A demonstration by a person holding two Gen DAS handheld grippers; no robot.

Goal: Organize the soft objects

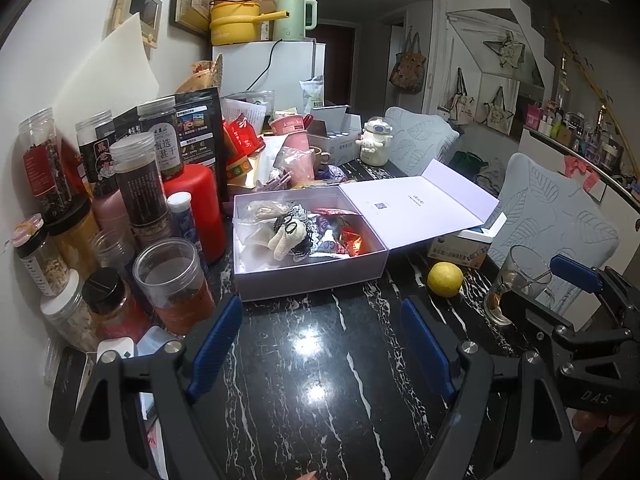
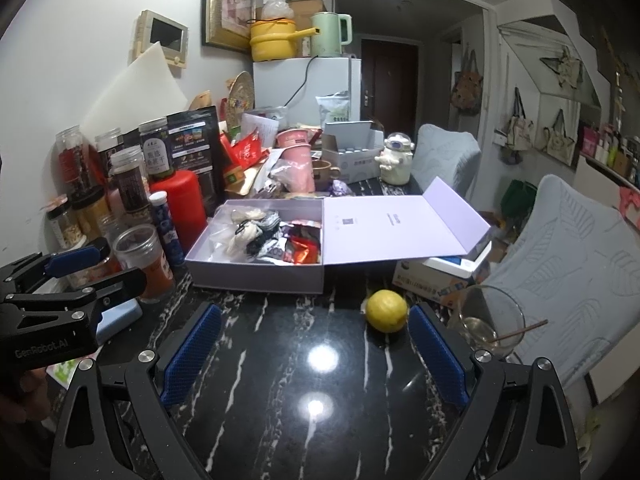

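An open lilac box [image 1: 316, 276] [image 2: 256, 276] stands on the black marble table, its lid [image 1: 416, 208] [image 2: 396, 228] folded out to the right. Inside lie soft things: a cream and black plush toy [image 1: 286, 236] [image 2: 250, 236], clear bags and red foil packets [image 1: 350, 242] [image 2: 304, 250]. My left gripper [image 1: 320, 344] is open and empty, just in front of the box. My right gripper [image 2: 316, 356] is open and empty, further right, with the box ahead to its left. Each gripper shows at the edge of the other's view [image 1: 580, 292] [image 2: 80, 276].
A yellow lemon [image 1: 445, 279] [image 2: 386, 310] lies on the table right of the box, near a glass with a stick [image 1: 520, 284] [image 2: 490, 322]. Jars and a red bottle [image 1: 196, 208] [image 2: 180, 204] crowd the left side. Mugs, packets and boxes pile behind. Grey chairs [image 2: 560, 264] stand at right.
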